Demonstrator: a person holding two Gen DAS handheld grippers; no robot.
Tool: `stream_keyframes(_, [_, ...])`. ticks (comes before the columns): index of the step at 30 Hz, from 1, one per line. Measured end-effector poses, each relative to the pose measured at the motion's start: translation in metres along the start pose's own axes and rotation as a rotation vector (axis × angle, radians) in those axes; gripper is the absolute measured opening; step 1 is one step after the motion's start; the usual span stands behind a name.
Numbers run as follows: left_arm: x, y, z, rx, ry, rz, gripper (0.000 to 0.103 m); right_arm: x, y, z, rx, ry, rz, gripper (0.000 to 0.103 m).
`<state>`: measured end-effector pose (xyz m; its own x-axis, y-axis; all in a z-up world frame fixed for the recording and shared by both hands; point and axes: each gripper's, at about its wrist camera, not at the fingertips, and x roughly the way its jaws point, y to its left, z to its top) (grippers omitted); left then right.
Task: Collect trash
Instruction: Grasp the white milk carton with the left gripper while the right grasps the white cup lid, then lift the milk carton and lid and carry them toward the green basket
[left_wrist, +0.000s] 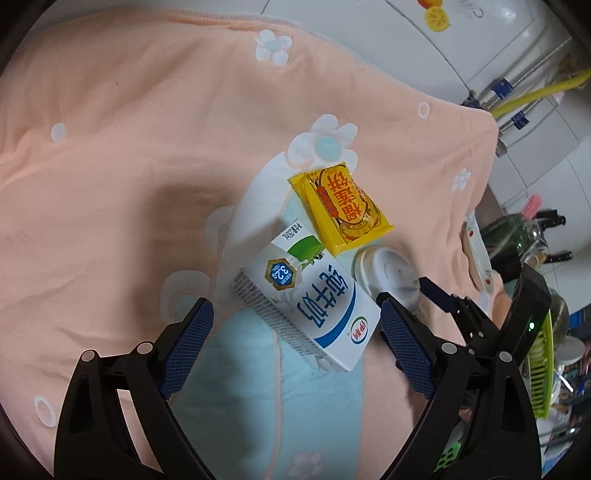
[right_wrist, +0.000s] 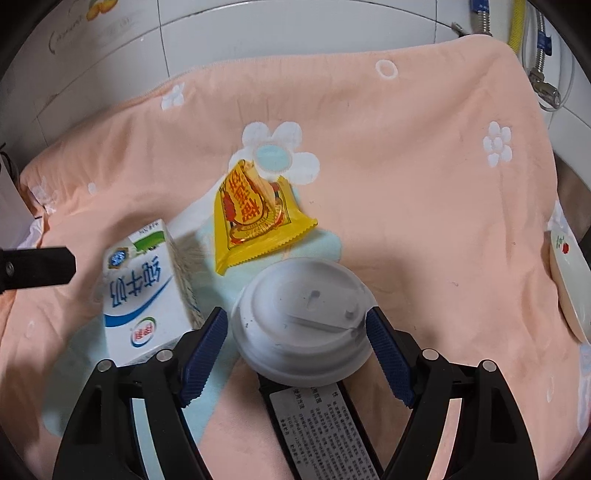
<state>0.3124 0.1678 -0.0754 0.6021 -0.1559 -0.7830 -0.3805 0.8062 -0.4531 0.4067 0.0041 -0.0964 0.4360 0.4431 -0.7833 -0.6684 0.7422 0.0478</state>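
Observation:
A white and blue milk carton (left_wrist: 308, 308) lies on the peach flowered cloth (left_wrist: 129, 147). My left gripper (left_wrist: 295, 332) is open, with its blue pads on either side of the carton and apart from it. A yellow snack packet (left_wrist: 341, 206) lies just beyond the carton. A cup with a white lid (right_wrist: 303, 317) stands between the open pads of my right gripper (right_wrist: 295, 339); I cannot tell if they touch it. The carton (right_wrist: 144, 291) and the packet (right_wrist: 255, 214) also show in the right wrist view. The right gripper shows in the left wrist view (left_wrist: 454, 306) beside the cup (left_wrist: 388, 273).
White tiled wall (right_wrist: 258, 33) stands behind the cloth. Pipes and a yellow hose (left_wrist: 535, 92) run at the right. A white dish (right_wrist: 570, 288) sits at the cloth's right edge. A green rack (left_wrist: 541, 373) with dishes and kitchen items stands at the far right.

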Motion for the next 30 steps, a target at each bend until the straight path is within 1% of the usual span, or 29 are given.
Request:
stream_keyframes(1, [0.003,-0.001,0.0,-0.007,0.006,0.0,0.091,0.001,0.0,0.0,0.0,0.0,-0.003,0.068])
stream_keyframes(2, [0.005,-0.002,0.001,-0.014,0.011,0.002,0.091,0.001,0.0,-0.001,-0.002,-0.001,-0.006,0.067])
stream_keyframes(8, [0.018,-0.007,0.003,-0.061,0.022,0.014,0.091,-0.011,-0.002,-0.004,0.004,-0.026,-0.001,0.066])
stream_keyframes(13, [0.033,-0.009,0.007,-0.123,0.027,0.032,0.091,-0.036,-0.005,-0.015,0.016,-0.058,0.009,0.066])
stream_keyframes(16, [0.043,-0.01,0.008,-0.16,0.034,0.055,0.091,-0.052,-0.006,-0.024,0.022,-0.08,0.014,0.066])
stream_keyframes(22, [0.06,-0.012,0.014,-0.193,0.038,0.121,0.091,-0.079,-0.009,-0.045,0.029,-0.107,0.018,0.065])
stream_keyframes(25, [0.067,-0.014,0.015,-0.183,0.036,0.157,0.091,-0.088,-0.012,-0.056,0.036,-0.113,0.016,0.065])
stream_keyframes(28, [0.071,-0.024,0.013,-0.135,0.036,0.199,0.09,-0.095,-0.015,-0.065,0.047,-0.112,0.015,0.065])
stream_keyframes(30, [0.07,-0.026,0.011,-0.107,0.033,0.208,0.088,-0.1,-0.016,-0.071,0.048,-0.11,0.004,0.065])
